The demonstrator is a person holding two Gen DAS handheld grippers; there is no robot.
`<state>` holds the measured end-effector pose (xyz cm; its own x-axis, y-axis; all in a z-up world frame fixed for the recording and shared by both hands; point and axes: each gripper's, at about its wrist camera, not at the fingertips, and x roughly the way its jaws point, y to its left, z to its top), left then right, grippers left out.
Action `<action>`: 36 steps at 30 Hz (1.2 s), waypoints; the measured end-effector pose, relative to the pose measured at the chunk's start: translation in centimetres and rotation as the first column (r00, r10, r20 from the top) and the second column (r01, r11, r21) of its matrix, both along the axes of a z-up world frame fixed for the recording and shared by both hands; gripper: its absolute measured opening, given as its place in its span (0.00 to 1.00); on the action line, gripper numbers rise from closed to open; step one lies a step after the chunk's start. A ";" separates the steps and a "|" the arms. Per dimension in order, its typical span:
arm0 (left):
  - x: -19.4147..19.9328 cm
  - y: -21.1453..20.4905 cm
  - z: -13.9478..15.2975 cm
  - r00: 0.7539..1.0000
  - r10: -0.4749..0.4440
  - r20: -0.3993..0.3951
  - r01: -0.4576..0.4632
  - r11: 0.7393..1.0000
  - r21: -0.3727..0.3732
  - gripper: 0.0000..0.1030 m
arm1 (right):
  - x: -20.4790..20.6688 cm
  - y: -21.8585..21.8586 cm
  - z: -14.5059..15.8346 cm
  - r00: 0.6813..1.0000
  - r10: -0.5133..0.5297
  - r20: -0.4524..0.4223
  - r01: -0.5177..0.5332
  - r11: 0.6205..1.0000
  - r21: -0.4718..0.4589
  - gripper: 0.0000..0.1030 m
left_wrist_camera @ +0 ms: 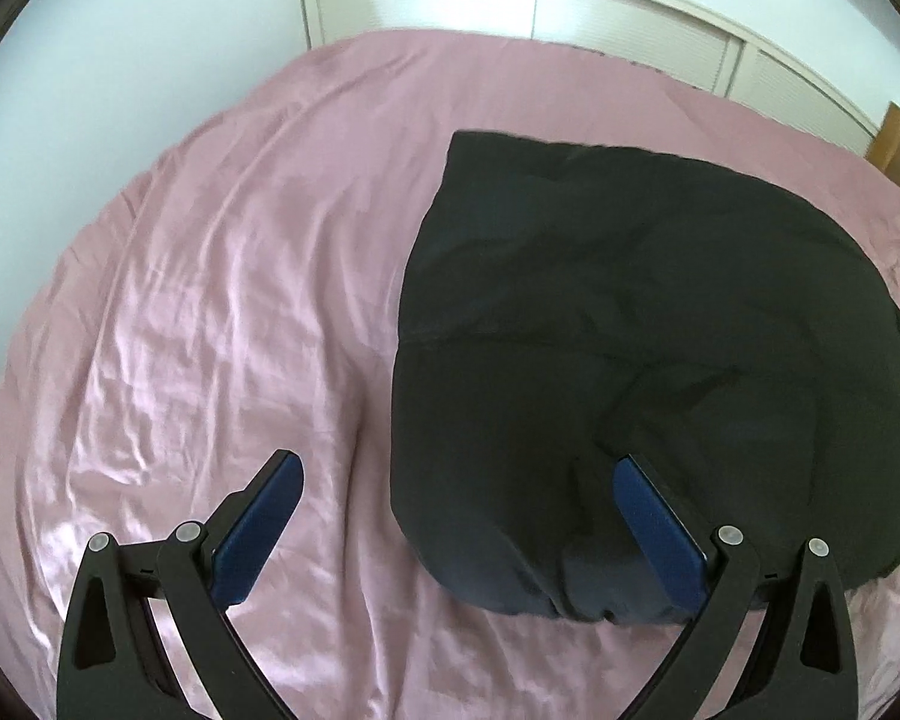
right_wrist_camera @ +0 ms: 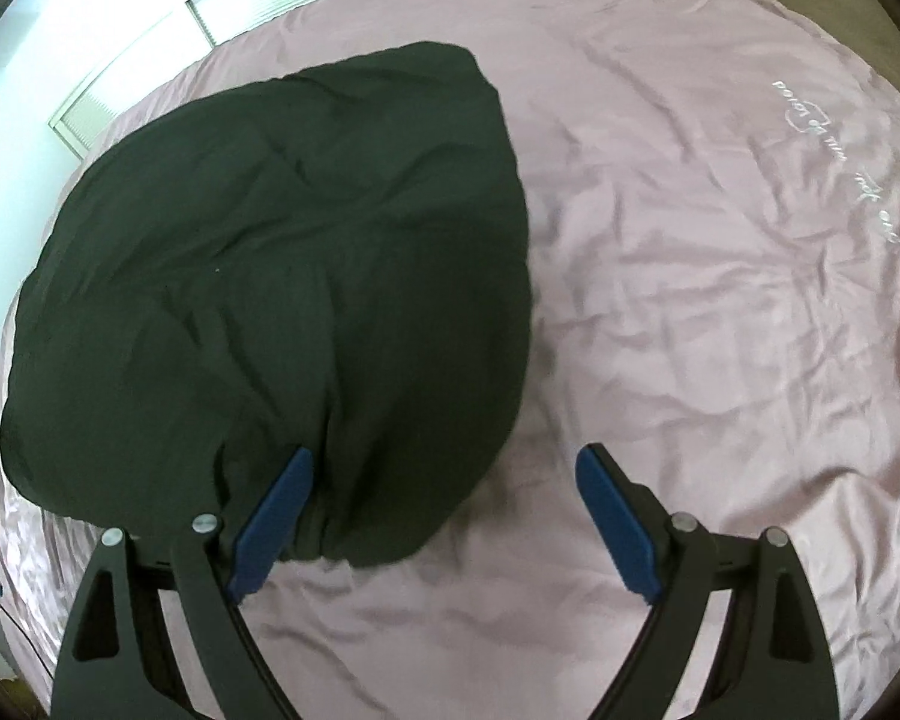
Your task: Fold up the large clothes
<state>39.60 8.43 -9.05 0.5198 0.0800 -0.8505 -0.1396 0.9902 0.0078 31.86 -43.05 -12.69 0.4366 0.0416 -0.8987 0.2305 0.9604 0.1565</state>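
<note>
Garment: black garment [left_wrist_camera: 618, 360] lying folded into a thick, rounded bundle on the pink bedsheet [left_wrist_camera: 222, 312], creased across its top, its near edge curling down onto the sheet.
Place on bed: sitting toward the right in the left wrist view and toward the left in the right wrist view [right_wrist_camera: 282, 276], so resting between the two grippers.
Left gripper: left gripper [left_wrist_camera: 459, 480] hovering above the bed with jaws spread wide, gripping nothing; right blue pad [left_wrist_camera: 660, 528] overlapping the bundle's near edge in the picture, left pad [left_wrist_camera: 258, 528] over bare sheet.
Right gripper: right gripper [right_wrist_camera: 444, 480] likewise standing wide apart and empty; left pad [right_wrist_camera: 276, 522] showing against the garment's near corner, right pad [right_wrist_camera: 615, 522] over bare sheet.
Contact: not possible to tell whether either pad is touching the cloth.
Bedsheet: wrinkling all over, carrying pale embroidered lettering [right_wrist_camera: 834, 162] well apart from the garment.
Background: white louvred doors [left_wrist_camera: 570, 18] standing behind the bed.
</note>
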 end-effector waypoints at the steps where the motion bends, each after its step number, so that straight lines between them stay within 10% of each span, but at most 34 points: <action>1: -0.3 -0.4 0.2 1.000 -0.010 0.008 0.009 1.000 0.013 0.99 | -0.4 0.1 0.3 1.000 0.000 0.002 0.000 1.000 0.001 0.87; 36: -8.9 -3.1 -0.7 0.991 -0.131 0.038 0.126 0.987 0.102 0.97 | -11.2 2.2 -3.1 0.995 -0.055 -0.087 0.061 0.996 0.063 0.94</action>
